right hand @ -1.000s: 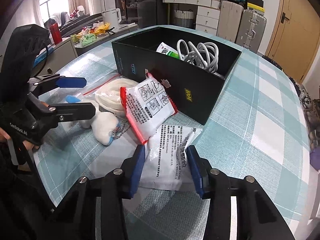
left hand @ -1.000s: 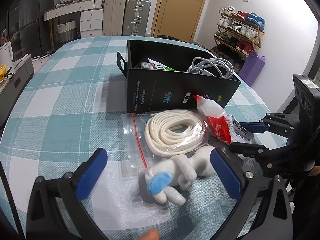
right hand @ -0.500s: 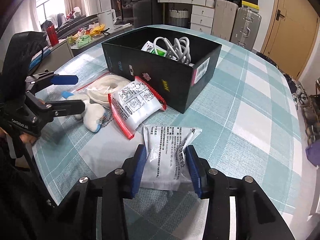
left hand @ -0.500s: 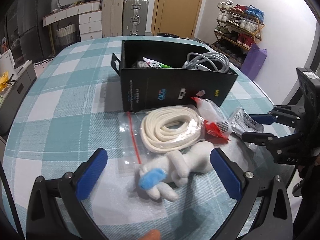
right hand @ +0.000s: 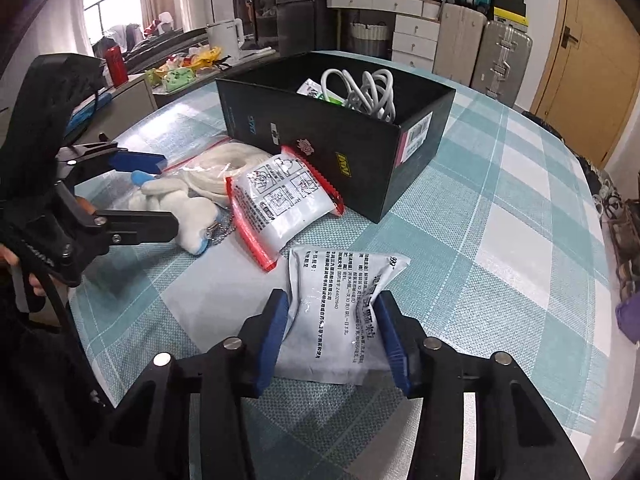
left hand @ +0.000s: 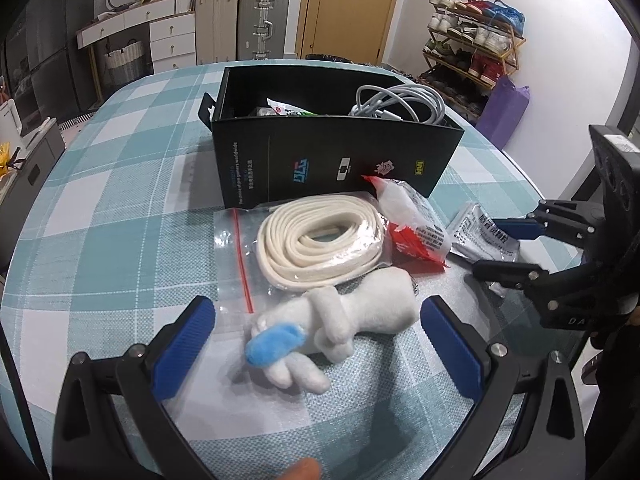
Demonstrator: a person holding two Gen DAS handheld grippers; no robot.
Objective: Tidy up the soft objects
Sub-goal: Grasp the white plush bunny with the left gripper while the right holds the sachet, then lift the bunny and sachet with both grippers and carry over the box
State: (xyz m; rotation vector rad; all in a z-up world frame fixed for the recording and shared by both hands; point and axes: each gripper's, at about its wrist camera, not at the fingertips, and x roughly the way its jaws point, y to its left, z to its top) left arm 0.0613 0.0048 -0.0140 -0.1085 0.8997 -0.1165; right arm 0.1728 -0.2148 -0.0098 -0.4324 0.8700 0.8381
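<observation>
We found the silver-white sachet (right hand: 344, 312) lying flat on the teal checked tablecloth (right hand: 520, 240), its near end between the blue pads of our right gripper (right hand: 334, 338); the jaws pressed against its two sides and were clamped on it. At about ten o'clock from the sachet lay a red-edged packet (right hand: 280, 204), its far end leaning against the front wall of the black box (right hand: 320, 136). Inside the box, at twelve o'clock in the right wrist view, we saw a coil of white cable (right hand: 370, 94) and a green-and-white wrapper (right hand: 314, 90).

In the left wrist view our left gripper (left hand: 316, 348) stood with its jaws wide apart, one on each side of a white plush toy (left hand: 340, 316) with a blue patch, touching nothing as far as we could tell. At twelve o'clock from the toy lay a clear zip bag (left hand: 236, 248) holding a coiled cream cord (left hand: 320, 244), just in front of the box. The red-edged packet sat at one o'clock, and the sachet at two o'clock, in the right gripper's grasp.

Past the table we saw suitcases (left hand: 262, 24), a wooden door (left hand: 348, 8) and a shoe rack (left hand: 472, 40).
</observation>
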